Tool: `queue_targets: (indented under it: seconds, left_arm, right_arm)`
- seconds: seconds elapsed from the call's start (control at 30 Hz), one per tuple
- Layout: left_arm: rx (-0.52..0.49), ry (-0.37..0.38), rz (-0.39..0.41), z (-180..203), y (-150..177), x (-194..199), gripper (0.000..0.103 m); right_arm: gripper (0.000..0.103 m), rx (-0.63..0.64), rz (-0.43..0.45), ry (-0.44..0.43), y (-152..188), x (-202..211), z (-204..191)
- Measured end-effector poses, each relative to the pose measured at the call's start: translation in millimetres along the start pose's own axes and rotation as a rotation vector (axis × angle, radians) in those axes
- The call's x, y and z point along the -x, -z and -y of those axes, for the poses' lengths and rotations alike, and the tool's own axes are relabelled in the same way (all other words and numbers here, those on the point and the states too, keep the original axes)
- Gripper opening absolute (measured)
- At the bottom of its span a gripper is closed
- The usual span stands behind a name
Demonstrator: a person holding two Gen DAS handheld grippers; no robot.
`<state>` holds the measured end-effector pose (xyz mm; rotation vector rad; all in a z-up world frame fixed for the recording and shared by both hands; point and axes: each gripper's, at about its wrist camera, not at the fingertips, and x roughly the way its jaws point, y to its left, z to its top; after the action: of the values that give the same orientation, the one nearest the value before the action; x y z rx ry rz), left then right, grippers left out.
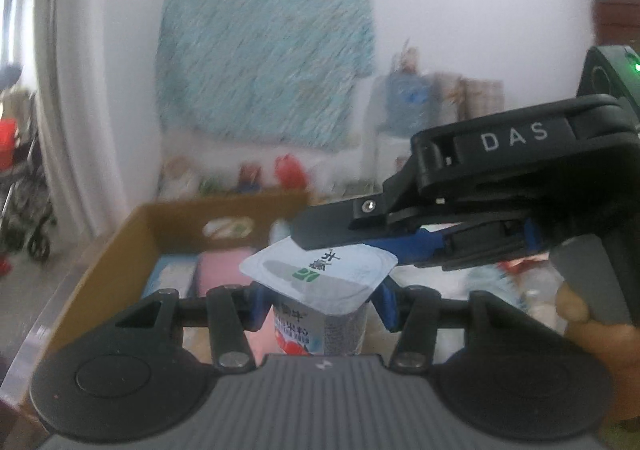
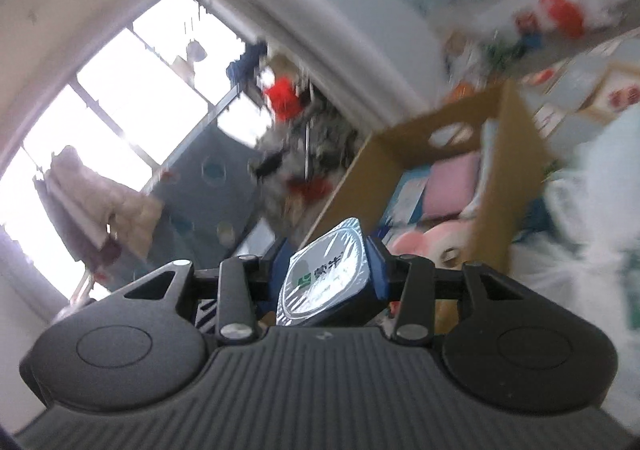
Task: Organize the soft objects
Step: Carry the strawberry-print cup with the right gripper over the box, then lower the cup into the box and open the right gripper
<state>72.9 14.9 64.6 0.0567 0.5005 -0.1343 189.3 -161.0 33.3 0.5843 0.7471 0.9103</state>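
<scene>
Carrying two yogurt cups at once here, one per hand. Left gripper [image 1: 320,300] has its blue pads closed about halfway on the body of an upright yogurt cup [image 1: 320,314], just under the foil lid's rim, held above the near end of the cardboard box [image 1: 100,270]. Pink and pale soft packs [image 1: 218,270] already lie inside that box. Right gripper [image 2: 330,270] has a second cup [image 2: 326,280] between its pads, narrower gap, cup tipped so the foil lid faces the camera; whether the pads press firmly I cannot tell, the picture is smeared. In the left wrist view the right gripper's finger reaches over the first cup's lid, seemingly touching or just above it.

Risks now, as I judge them: that finger could snag the thin foil and tear or peel it. The tilted second cup looks loosely seated, so a quick swing could let it slide out. Squeezing harder would buckle these thin walls. And two tools this close over one box could knock together on the way down
</scene>
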Motion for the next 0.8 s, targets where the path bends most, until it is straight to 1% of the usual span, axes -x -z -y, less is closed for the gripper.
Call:
queue_targets:
  seconds: [0.13, 0.23, 0.3, 0.37, 0.47, 0.57, 0.67, 0.8]
  left_arm:
    - [0.075, -0.007, -0.095, -39.2, 1.4, -15.1, 0.053]
    - [0.117, 0.005, -0.151, -63.1, 13.3, -17.8, 0.053]
    - [0.144, 0.017, -0.191, -72.5, 23.4, -22.6, 0.053]
    - [0.178, 0.036, -0.236, -79.4, 30.9, -29.5, 0.053]
    - [0.22, 0.074, -0.289, -91.1, 39.9, -37.7, 0.053]
    - [0.235, 0.086, -0.316, -94.7, 47.0, -46.0, 0.053]
    - [0.236, 0.081, -0.333, -94.7, 52.7, -52.1, 0.053]
    - [0.244, 0.087, -0.366, -98.1, 57.7, -59.0, 0.053]
  right_arm:
    - [0.044, -0.011, -0.131, 0.011, -8.2, -50.6, -10.6]
    - [0.046, -0.031, -0.225, 0.028, -6.5, -81.8, -14.1]
    - [0.048, -0.044, -0.275, 0.047, -3.5, -97.7, -11.9]
    - [0.052, -0.051, -0.325, 0.072, -0.5, -111.7, -10.9]
    - [0.055, -0.051, -0.39, 0.108, 6.0, -118.6, -4.8]
    - [0.056, -0.044, -0.437, 0.141, 9.0, -128.0, -2.3]
    - [0.058, -0.016, -0.464, 0.163, 10.5, -137.4, -3.4]
    - [0.059, 0.008, -0.497, 0.181, 9.7, -147.0, -0.1]
